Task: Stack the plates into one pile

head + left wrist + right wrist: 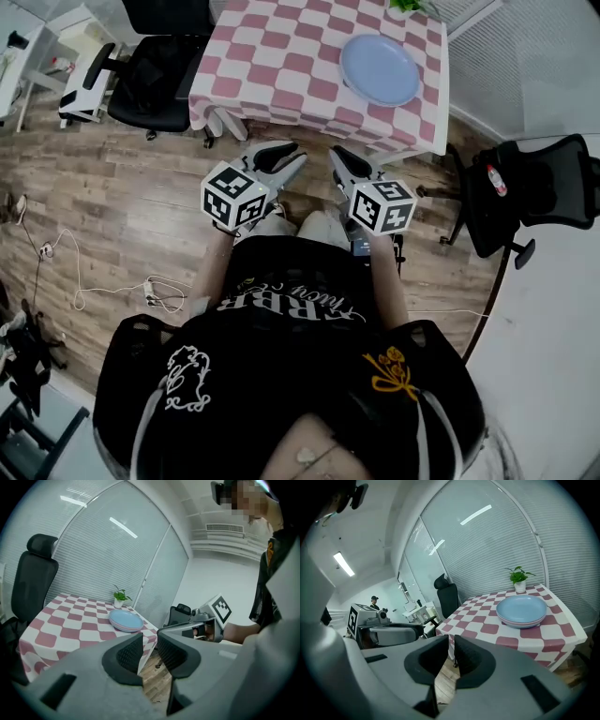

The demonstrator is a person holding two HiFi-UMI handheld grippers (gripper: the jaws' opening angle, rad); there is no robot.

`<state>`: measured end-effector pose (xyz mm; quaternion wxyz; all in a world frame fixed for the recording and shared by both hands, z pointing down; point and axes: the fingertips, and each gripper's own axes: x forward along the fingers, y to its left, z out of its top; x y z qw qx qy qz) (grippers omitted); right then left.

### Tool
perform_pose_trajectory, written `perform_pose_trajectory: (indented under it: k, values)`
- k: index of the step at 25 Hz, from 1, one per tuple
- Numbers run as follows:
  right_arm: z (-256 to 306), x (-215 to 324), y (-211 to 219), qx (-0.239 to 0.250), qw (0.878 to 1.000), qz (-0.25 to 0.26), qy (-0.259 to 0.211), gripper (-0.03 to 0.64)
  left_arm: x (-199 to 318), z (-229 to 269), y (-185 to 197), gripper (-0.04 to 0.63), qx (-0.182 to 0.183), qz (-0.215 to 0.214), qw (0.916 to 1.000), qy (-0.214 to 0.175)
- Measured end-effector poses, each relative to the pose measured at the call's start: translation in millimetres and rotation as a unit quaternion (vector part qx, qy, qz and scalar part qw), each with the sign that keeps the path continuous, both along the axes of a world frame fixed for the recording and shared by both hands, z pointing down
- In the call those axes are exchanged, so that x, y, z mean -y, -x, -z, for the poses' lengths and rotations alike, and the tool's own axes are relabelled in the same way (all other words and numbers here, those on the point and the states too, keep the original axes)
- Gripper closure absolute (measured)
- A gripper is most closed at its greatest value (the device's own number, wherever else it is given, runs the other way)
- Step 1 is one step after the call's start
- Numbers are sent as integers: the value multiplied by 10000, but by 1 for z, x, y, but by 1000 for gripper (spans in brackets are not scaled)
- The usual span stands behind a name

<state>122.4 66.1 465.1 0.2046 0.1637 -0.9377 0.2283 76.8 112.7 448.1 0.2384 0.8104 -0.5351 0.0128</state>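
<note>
A pile of plates (380, 69), a light blue one on top of a pinkish one, rests on the pink-and-white checked table (281, 56) near its right front corner. The left gripper view shows the pile (125, 620), and so does the right gripper view (521, 611). Both grippers hang over the wooden floor, short of the table and close to the person's body. My left gripper (284, 159) (150, 646) is open with nothing between its pads. My right gripper (347, 161) (451, 651) shows only a narrow slit between its pads and holds nothing.
A small potted plant (519, 577) stands at the table's far edge behind the plates. One black office chair (155, 75) is left of the table and another (534, 187) is at the right. White cables (112, 291) lie on the floor at the left.
</note>
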Motion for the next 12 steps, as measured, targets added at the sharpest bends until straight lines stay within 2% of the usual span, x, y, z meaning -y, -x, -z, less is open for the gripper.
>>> perform_pose_trajectory:
  k: [7,12]
  values:
    - [-7,-19,-27,-116,9999,60,65,578,-5,5,-29,488,114,-48,9999,27]
    - [-1,-30,-64,-104,9998,173,-15,584,-11,11,-69,488,178,1,9998,-13]
